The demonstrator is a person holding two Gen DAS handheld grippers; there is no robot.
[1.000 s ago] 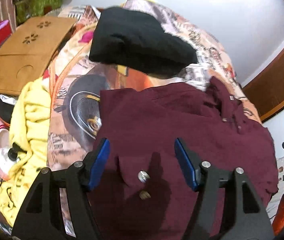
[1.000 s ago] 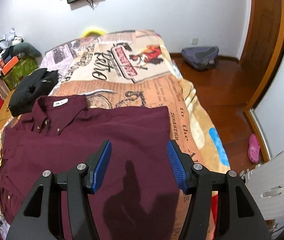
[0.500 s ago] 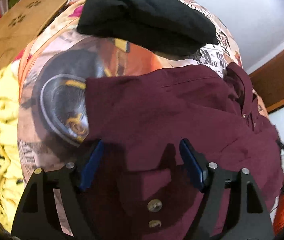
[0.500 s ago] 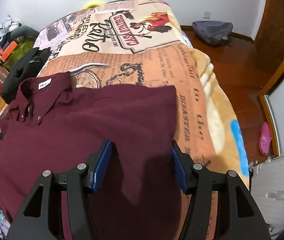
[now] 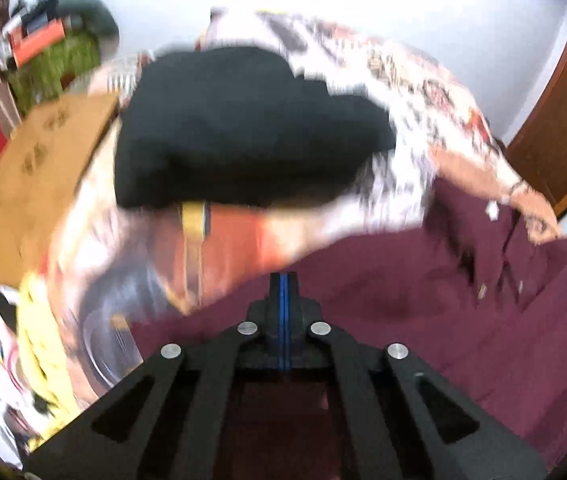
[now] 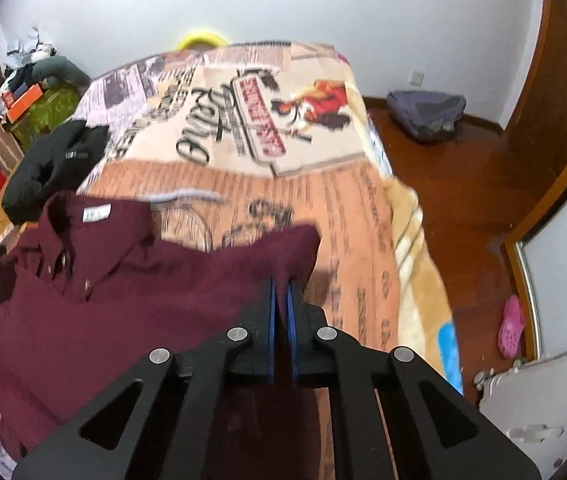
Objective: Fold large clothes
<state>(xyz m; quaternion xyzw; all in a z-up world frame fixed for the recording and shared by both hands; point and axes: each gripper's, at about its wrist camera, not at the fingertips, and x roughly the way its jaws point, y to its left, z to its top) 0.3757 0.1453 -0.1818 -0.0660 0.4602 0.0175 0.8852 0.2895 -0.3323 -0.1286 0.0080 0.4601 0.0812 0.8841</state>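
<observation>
A maroon button-up shirt (image 5: 423, 300) lies spread on a printed bed blanket (image 6: 267, 120). In the right wrist view the shirt (image 6: 103, 300) shows its collar with a white label at the left. My left gripper (image 5: 283, 280) is shut on the shirt's edge at one side. My right gripper (image 6: 281, 284) is shut on the shirt's fabric near its right edge, with cloth pinched between the blue pads and pulled up a little. The left wrist view is motion-blurred.
A folded black garment (image 5: 243, 128) lies on the bed beyond the shirt, also visible in the right wrist view (image 6: 51, 164). A brown board (image 5: 39, 176) and yellow cloth (image 5: 39, 344) lie at the left. Wooden floor (image 6: 463, 200) with a grey bag (image 6: 427, 114) lies right of the bed.
Both grippers came down onto the shirt and closed on its fabric. The shirt's edges are now lifted and drawn in, uncovering more blanket.
</observation>
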